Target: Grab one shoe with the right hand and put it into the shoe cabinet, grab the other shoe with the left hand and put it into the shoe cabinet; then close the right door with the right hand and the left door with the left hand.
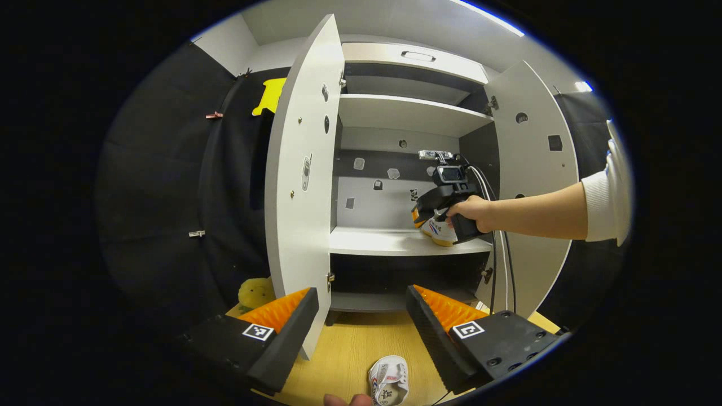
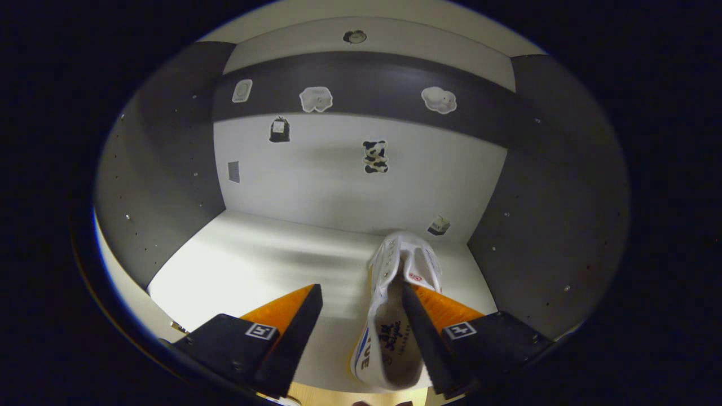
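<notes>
The shoe cabinet stands open, its left door (image 1: 299,186) and right door (image 1: 536,169) both swung wide. A white shoe (image 2: 389,338) with a yellow sole rests on the middle shelf (image 2: 254,254) at its right end, toe toward the back wall. My right gripper (image 2: 360,286) is open: one finger sits inside the shoe's opening, the other stands well apart to the left. From the left gripper view, that shoe (image 1: 440,230) and the right gripper (image 1: 445,197), held by a hand, are at the shelf (image 1: 383,241). My left gripper (image 1: 361,292) is open above the floor, where the second white shoe (image 1: 389,379) lies just below it.
A yellow plush toy (image 1: 255,292) sits on the wooden floor (image 1: 350,344) behind the left door. Cables (image 1: 496,265) hang from the right gripper in front of the right door. An upper shelf (image 1: 406,110) and a dark lower compartment (image 1: 395,273) are open. Stickers dot the back wall (image 2: 361,180).
</notes>
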`<state>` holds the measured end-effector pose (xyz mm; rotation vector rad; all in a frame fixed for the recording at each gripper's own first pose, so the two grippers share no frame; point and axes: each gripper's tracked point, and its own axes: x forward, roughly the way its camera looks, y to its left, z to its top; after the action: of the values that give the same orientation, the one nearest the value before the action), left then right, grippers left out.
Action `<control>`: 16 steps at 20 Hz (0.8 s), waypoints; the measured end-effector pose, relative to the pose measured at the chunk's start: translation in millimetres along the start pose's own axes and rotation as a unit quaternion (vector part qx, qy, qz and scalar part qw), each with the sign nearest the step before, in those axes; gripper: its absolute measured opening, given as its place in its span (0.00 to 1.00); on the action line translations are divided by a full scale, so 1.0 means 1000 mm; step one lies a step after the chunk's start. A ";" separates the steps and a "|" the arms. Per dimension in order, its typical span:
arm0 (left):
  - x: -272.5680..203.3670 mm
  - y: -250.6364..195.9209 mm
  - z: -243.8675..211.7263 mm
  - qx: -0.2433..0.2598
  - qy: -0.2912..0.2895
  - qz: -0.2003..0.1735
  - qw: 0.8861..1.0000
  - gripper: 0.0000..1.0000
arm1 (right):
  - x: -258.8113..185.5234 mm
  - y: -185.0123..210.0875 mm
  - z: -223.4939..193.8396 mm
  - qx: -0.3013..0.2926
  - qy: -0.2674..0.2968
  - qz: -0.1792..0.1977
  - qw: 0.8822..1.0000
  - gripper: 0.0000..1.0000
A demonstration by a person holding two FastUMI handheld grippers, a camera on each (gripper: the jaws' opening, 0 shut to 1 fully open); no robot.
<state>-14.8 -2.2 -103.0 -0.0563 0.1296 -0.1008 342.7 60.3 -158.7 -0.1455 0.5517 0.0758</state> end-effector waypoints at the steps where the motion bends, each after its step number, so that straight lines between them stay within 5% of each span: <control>1: 0.000 -0.002 -0.002 0.001 0.002 -0.001 1.000 0.98 | -0.009 -0.001 0.005 0.005 -0.019 0.000 1.000 0.98; 10: -0.003 0.002 -0.021 0.003 0.007 -0.007 1.000 0.99 | -0.181 0.005 0.024 0.054 -0.170 0.046 0.983 0.98; 16: -0.010 -0.007 -0.101 0.025 0.056 -0.050 0.997 0.99 | -0.287 -0.014 0.000 0.061 -0.232 0.040 0.970 0.98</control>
<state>-38.7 -12.6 -201.3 -0.0073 0.2368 -0.2071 100.4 36.8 -5.3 0.0160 0.0930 0.1497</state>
